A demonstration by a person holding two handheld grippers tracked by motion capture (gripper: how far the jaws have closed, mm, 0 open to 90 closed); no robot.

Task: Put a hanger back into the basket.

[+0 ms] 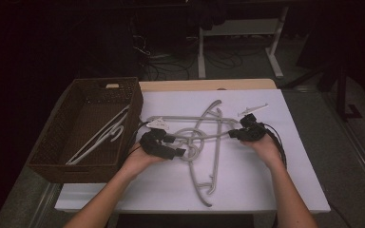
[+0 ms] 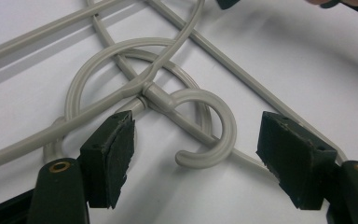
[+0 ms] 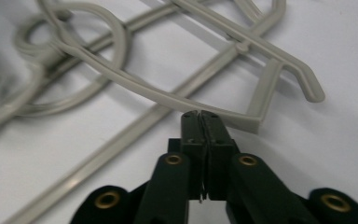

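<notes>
Several grey plastic hangers lie tangled on the white table. My left gripper is open, and in the left gripper view its jaws stand wide on either side of a hanger's curled hook, touching nothing. My right gripper is at the tangle's right side. In the right gripper view its jaws are shut on the thin lower bar of a grey hanger, near the hanger's squared shoulder.
A dark wicker basket stands at the table's left with a pale hanger lying inside. A small white piece rests behind my right gripper. One long hanger reaches toward the table's near edge.
</notes>
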